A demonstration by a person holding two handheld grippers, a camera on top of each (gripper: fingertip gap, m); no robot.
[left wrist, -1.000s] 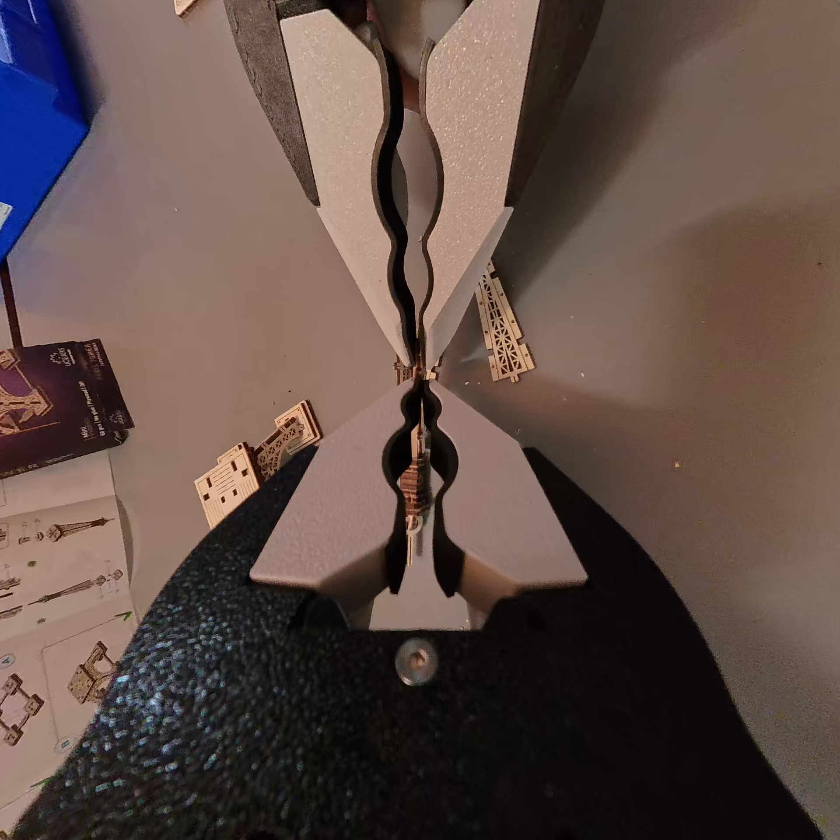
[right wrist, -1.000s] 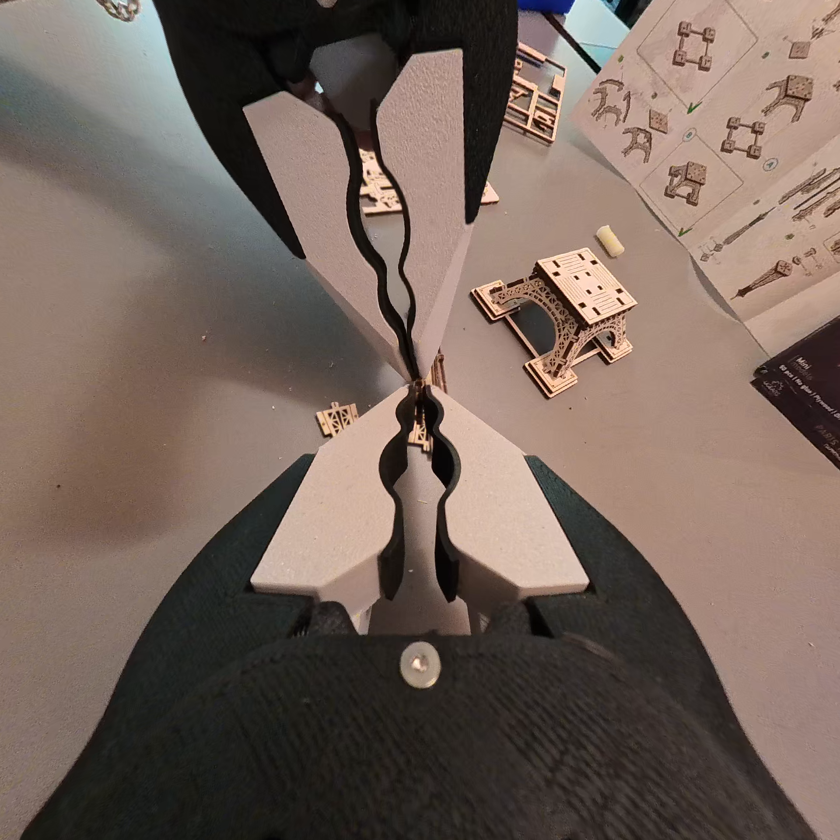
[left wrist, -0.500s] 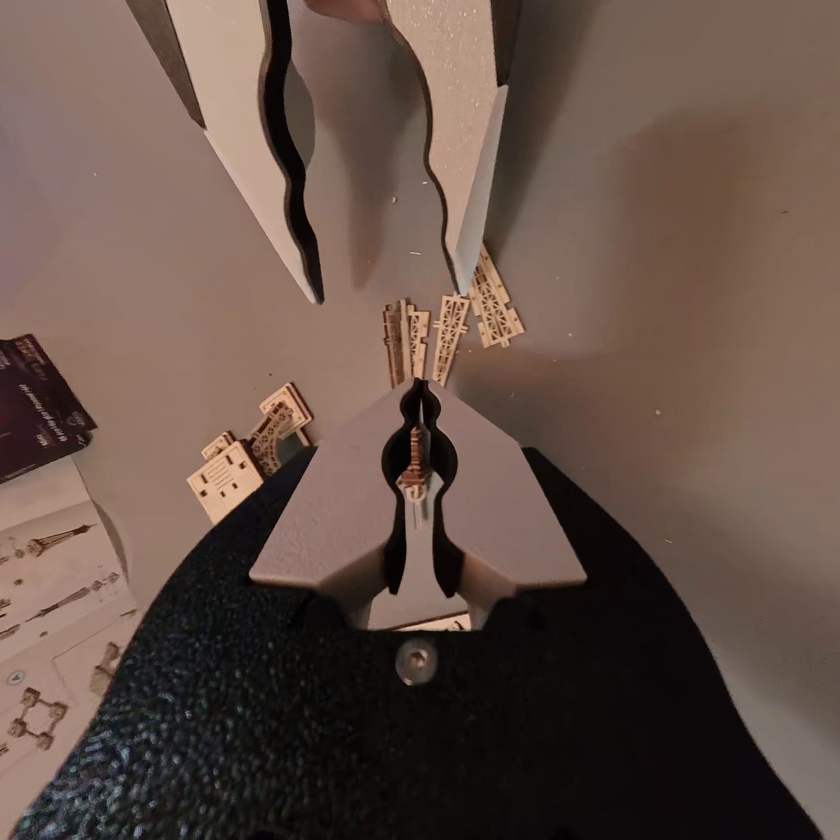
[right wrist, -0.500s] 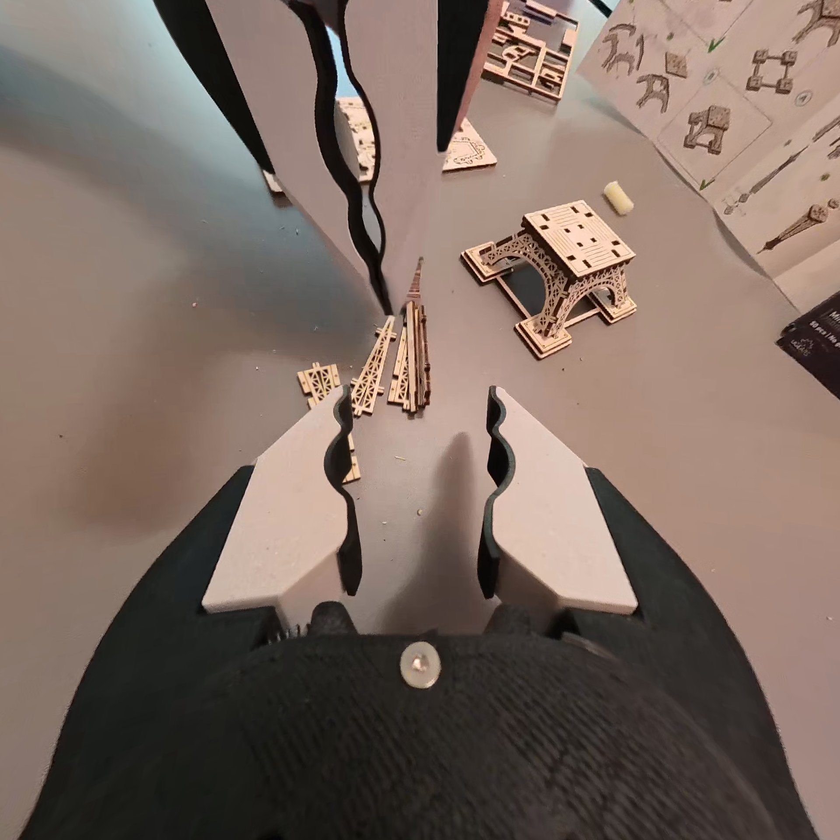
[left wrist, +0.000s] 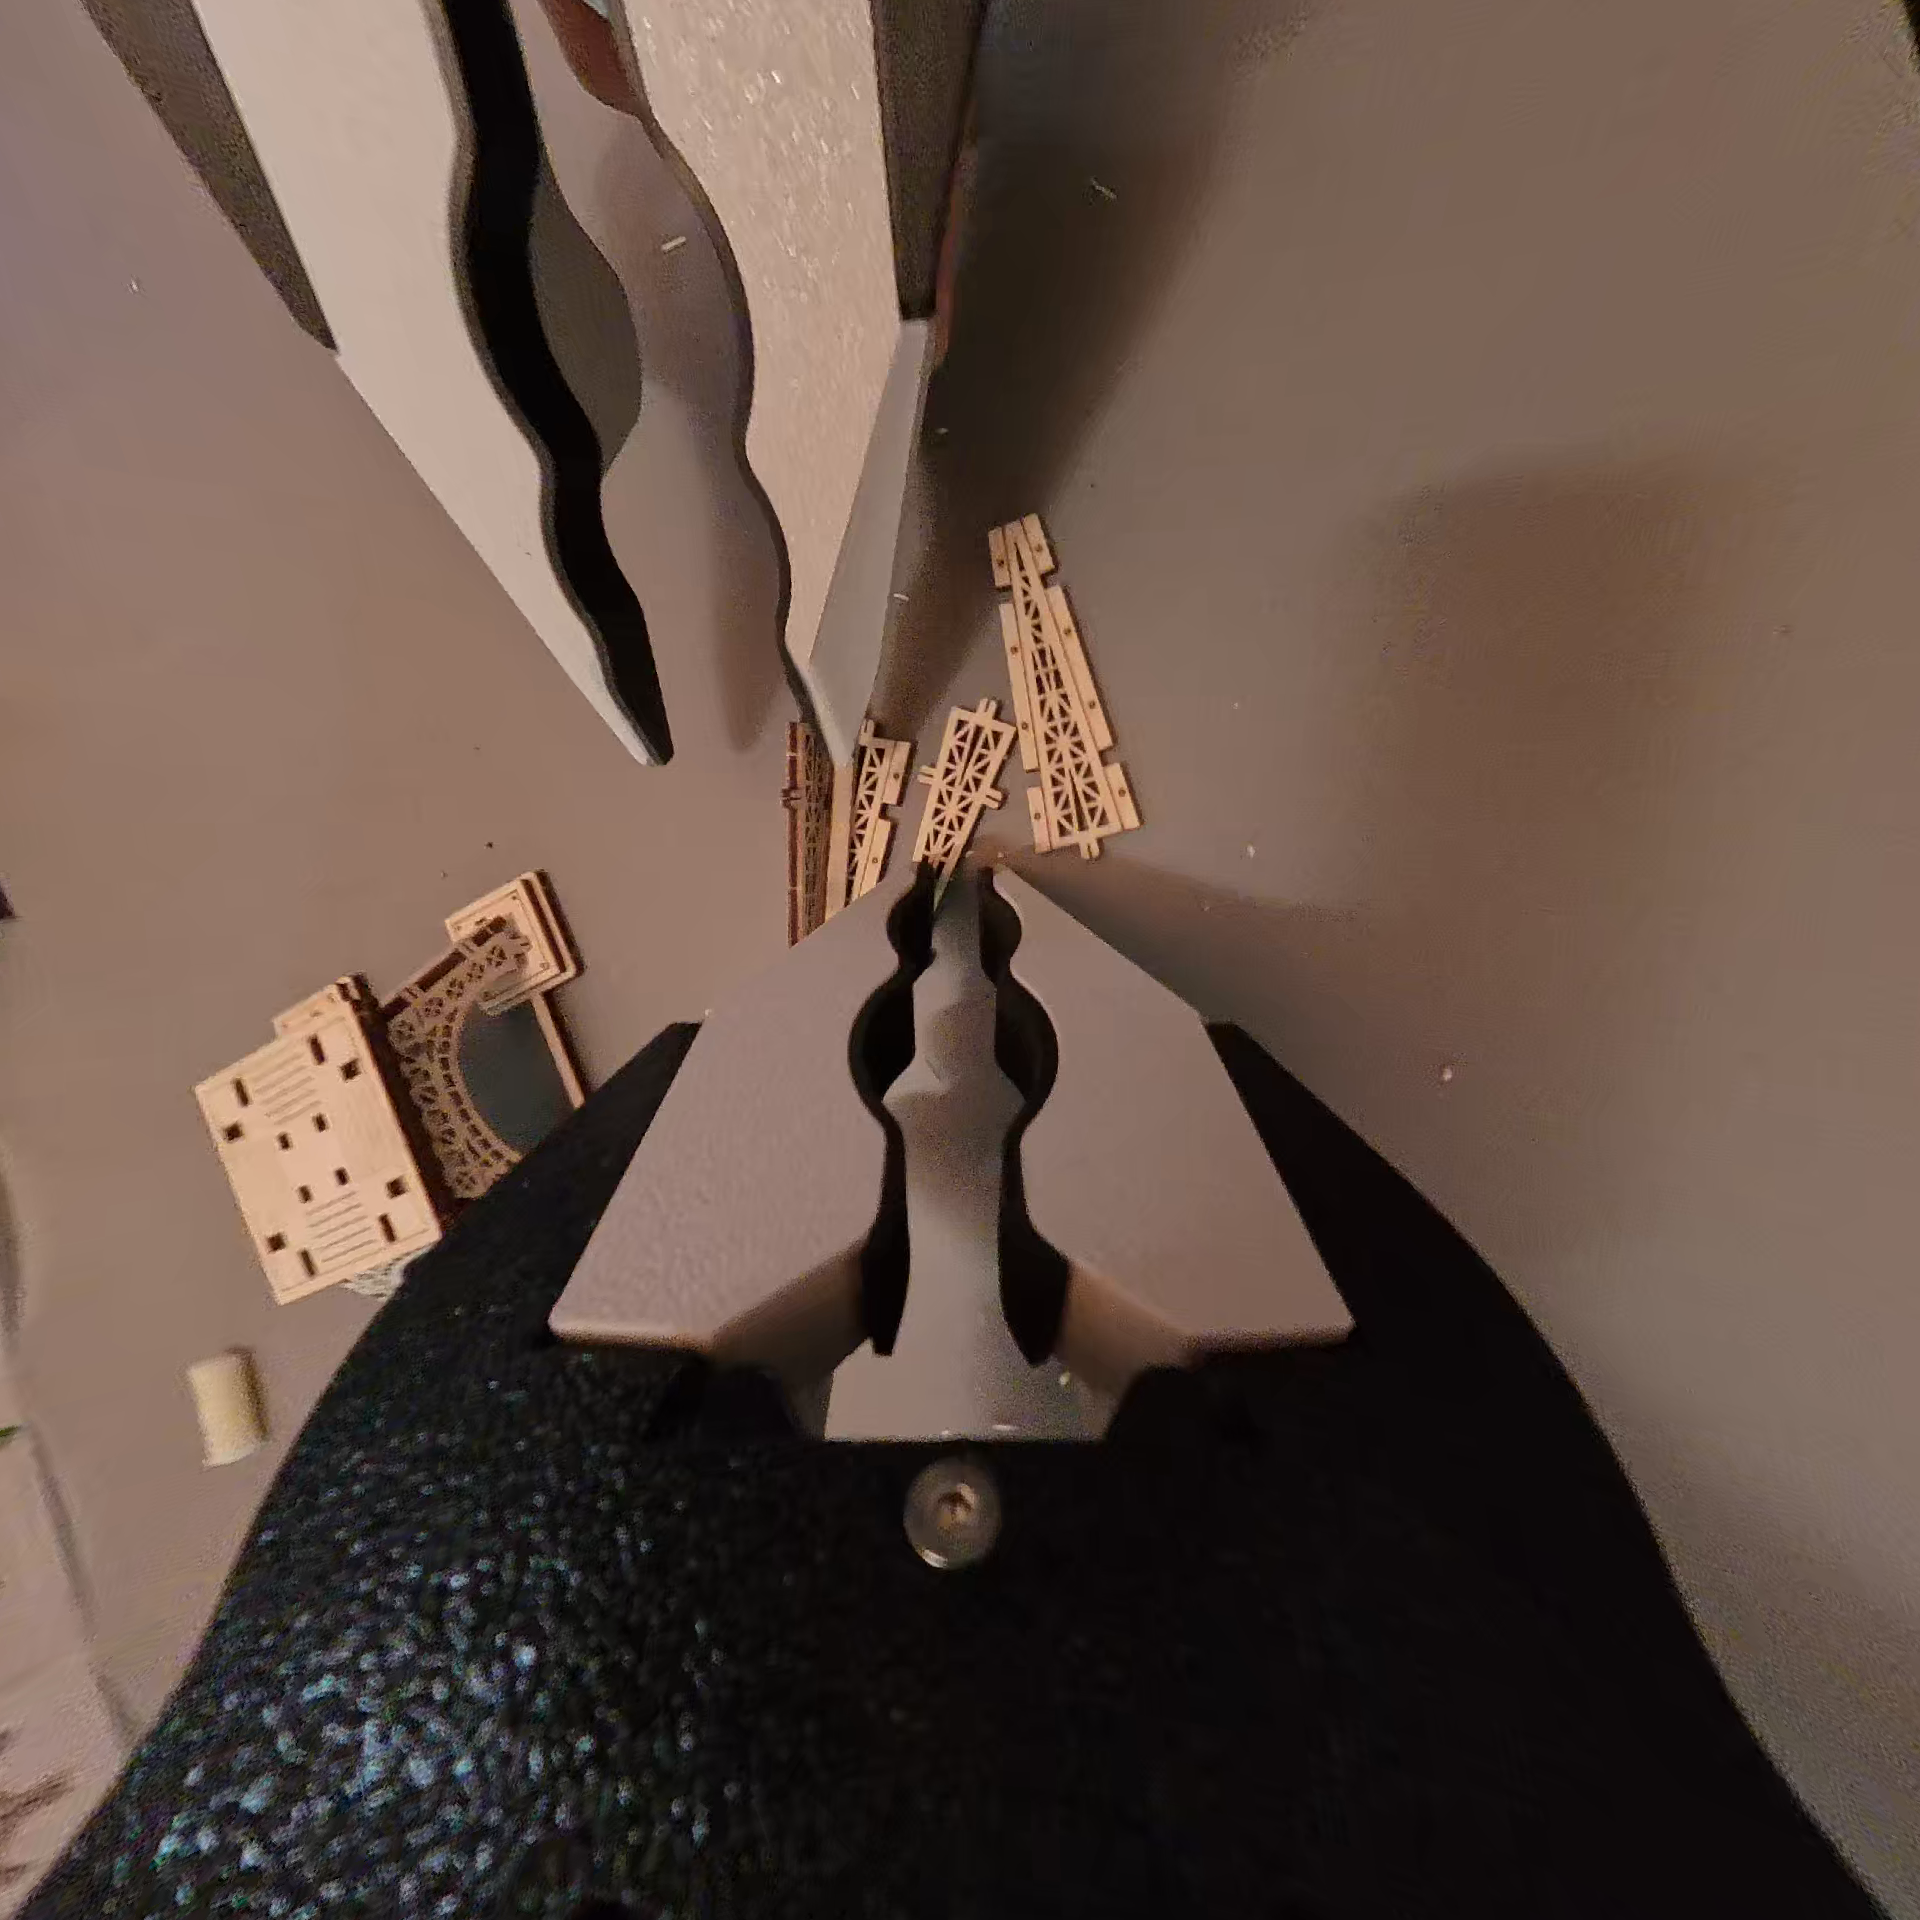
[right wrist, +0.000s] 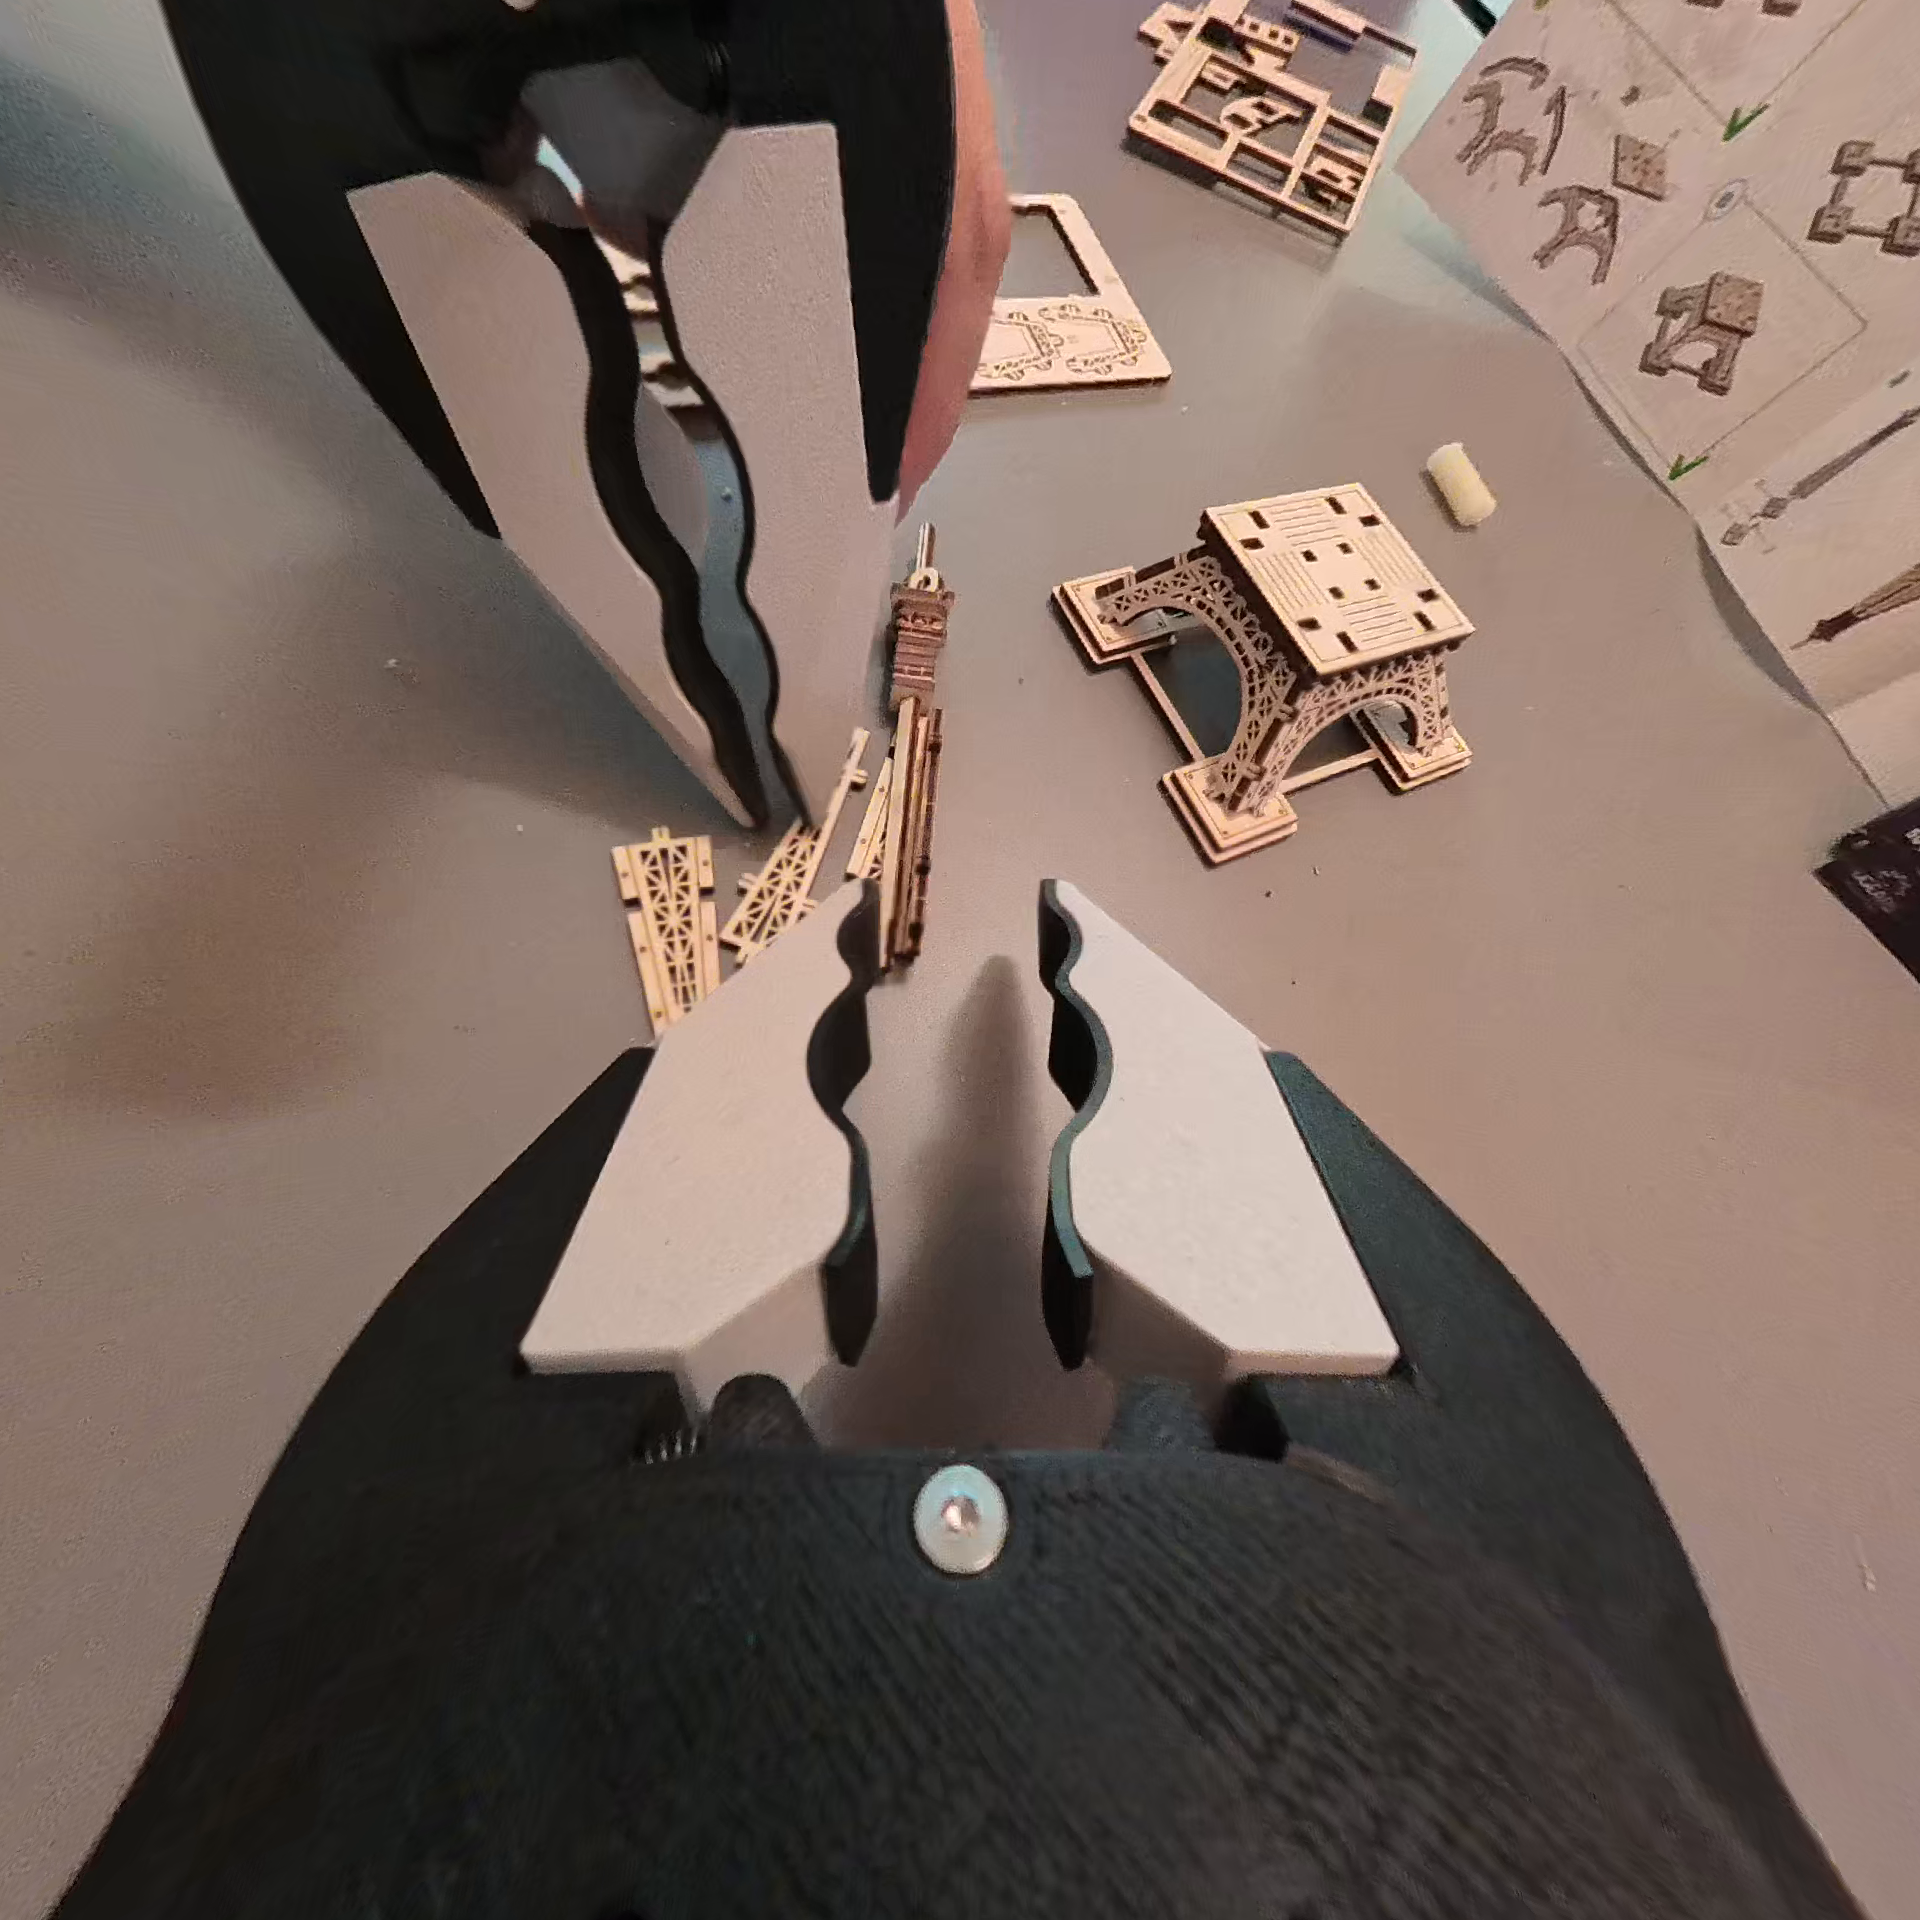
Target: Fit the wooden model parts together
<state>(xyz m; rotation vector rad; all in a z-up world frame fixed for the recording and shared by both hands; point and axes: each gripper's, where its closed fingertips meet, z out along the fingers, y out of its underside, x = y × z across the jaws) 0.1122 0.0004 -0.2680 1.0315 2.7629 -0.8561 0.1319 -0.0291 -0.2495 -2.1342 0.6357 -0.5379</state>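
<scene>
While both grippers gape empty, left gripper (left wrist: 958,883) and right gripper (right wrist: 951,914) flank the spire piece (right wrist: 914,717) lying on the desk (right wrist: 1455,1039).

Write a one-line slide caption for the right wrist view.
Open right gripper over flat lattice strips and spire piece, tower base at right, left gripper opposite.

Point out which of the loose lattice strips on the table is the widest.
The widest lattice strip lies outermost in the row, farthest from the spire piece. It has side tabs and is broader than the narrow tapered strip next to it.
</scene>
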